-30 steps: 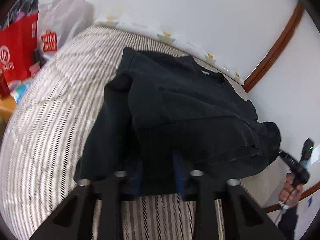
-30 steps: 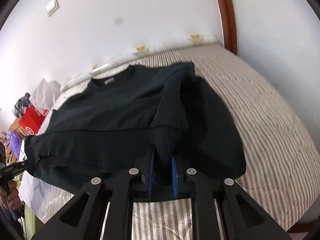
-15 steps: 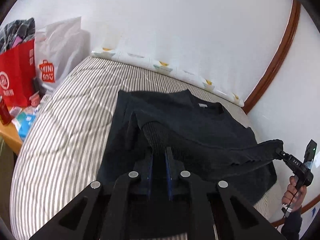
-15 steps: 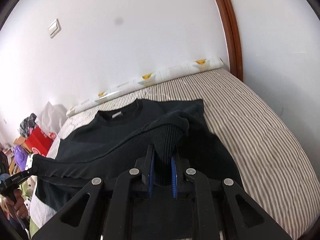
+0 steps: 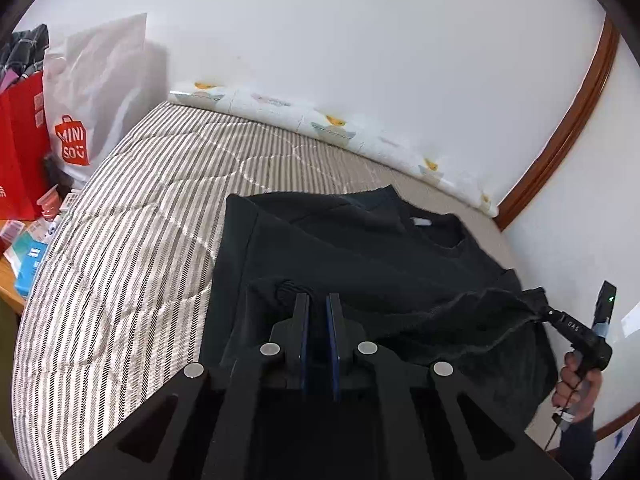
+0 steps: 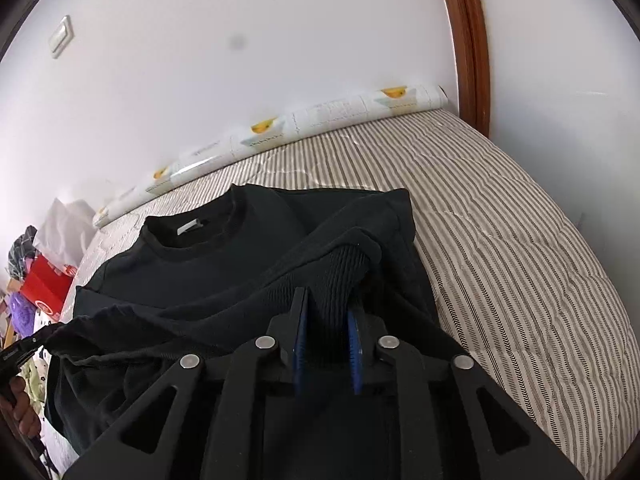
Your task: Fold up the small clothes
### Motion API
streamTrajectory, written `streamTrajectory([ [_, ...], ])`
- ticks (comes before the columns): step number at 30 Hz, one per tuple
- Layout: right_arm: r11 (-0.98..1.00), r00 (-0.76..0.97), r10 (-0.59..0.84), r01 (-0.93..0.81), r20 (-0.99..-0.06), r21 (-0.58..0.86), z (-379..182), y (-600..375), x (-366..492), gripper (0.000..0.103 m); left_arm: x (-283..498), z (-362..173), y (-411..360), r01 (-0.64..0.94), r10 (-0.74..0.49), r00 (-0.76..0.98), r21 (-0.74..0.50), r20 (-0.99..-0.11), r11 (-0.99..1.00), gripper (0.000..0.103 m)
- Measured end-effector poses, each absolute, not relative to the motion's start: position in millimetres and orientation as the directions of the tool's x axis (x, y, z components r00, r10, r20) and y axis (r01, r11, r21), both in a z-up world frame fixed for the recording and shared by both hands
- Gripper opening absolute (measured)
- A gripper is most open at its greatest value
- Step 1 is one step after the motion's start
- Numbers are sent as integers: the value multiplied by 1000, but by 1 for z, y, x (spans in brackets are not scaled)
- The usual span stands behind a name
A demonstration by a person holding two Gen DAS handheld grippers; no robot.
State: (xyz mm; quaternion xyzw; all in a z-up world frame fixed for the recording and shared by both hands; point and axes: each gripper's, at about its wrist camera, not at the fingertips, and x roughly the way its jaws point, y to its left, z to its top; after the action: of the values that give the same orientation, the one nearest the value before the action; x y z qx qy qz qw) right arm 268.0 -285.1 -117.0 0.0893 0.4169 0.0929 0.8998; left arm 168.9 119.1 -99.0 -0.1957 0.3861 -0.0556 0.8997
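While left tongs point(image 5: 318, 310) stay clamped on the sweater point(image 5: 360, 264) hem, right tongs point(image 6: 329, 312), opening around the hem, should release only once it lies flat on the bed point(image 6: 520, 248).

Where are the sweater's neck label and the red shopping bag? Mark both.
neck label point(image 6: 191, 226), right wrist view, middle of the white tag.
red shopping bag point(image 5: 20, 152), left wrist view, its front face.
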Motion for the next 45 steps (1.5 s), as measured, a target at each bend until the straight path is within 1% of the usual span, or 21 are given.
streamTrajectory([
  [3, 967, 666, 244, -112, -705, 229, -98, -288, 252, 24, 159, -90, 117, -27, -250, 711, -381, -657, 924, 12],
  [4, 968, 671, 244, -123, -700, 220, -94, -287, 246, 28, 155, -88, 116, -21, -246, 715, -371, -655, 928, 13],
  [5, 968, 674, 246, -136, -696, 211, -89, -285, 241, 32, 150, -86, 115, -12, -245, 717, -363, -653, 932, 17],
  [7, 964, 666, 266, -180, -696, 197, -84, -280, 225, 36, 140, -84, 112, 13, -262, 713, -362, -650, 932, 20],
  [9, 957, 648, 287, -217, -706, 191, -84, -273, 214, 36, 131, -84, 109, 39, -288, 701, -368, -652, 929, 20],
  [16, 950, 593, 281, -286, -755, 130, -111, -240, 211, 36, 135, -105, 82, 64, -285, 623, -315, -729, 947, 21],
  [18, 950, 574, 272, -287, -772, 122, -118, -234, 219, 36, 143, -108, 77, 56, -259, 615, -287, -744, 956, 21],
  [21, 956, 598, 242, -283, -764, 81, -116, -231, 229, 37, 155, -103, 78, 47, -218, 639, -245, -738, 968, 22],
  [22, 960, 616, 221, -275, -756, 57, -114, -232, 235, 40, 162, -102, 81, 38, -204, 640, -235, -741, 971, 25],
  [23, 961, 623, 214, -271, -753, 49, -113, -234, 239, 49, 167, -102, 84, 31, -195, 639, -229, -744, 973, 27],
  [25, 967, 630, 195, -254, -752, 38, -112, -240, 255, 59, 180, -103, 91, 12, -180, 635, -223, -751, 975, 27],
  [30, 980, 605, 126, -198, -786, 5, -125, -256, 299, 59, 211, -111, 106, -7, -179, 609, -231, -772, 973, 35],
  [31, 981, 602, 122, -192, -789, 5, -128, -258, 304, 59, 215, -112, 107, -2, -181, 608, -230, -773, 973, 39],
  [32, 981, 597, 125, -191, -792, 10, -131, -259, 312, 59, 221, -114, 108, 7, -183, 604, -225, -775, 974, 47],
  [34, 980, 584, 138, -198, -800, 25, -136, -259, 323, 59, 228, -116, 107, 22, -180, 599, -208, -780, 978, 55],
  [39, 974, 543, 169, -219, -823, 56, -152, -253, 340, 58, 244, -128, 103, 66, -212, 549, -211, -808, 975, 54],
  [40, 972, 537, 173, -230, -825, 54, -155, -251, 342, 50, 245, -130, 101, 75, -212, 540, -204, -815, 976, 49],
  [41, 972, 537, 168, -231, -827, 48, -156, -248, 342, 44, 244, -132, 98, 85, -209, 533, -194, -820, 977, 42],
  [42, 972, 543, 159, -232, -824, 34, -157, -246, 341, 41, 243, -133, 96, 88, -198, 532, -179, -823, 980, 38],
  [44, 968, 554, 168, -250, -815, 30, -155, -245, 337, 28, 238, -131, 94, 85, -160, 546, -135, -822, 987, 18],
  [45, 967, 558, 175, -254, -811, 33, -153, -246, 335, 24, 235, -129, 95, 84, -151, 557, -125, -817, 989, 16],
])
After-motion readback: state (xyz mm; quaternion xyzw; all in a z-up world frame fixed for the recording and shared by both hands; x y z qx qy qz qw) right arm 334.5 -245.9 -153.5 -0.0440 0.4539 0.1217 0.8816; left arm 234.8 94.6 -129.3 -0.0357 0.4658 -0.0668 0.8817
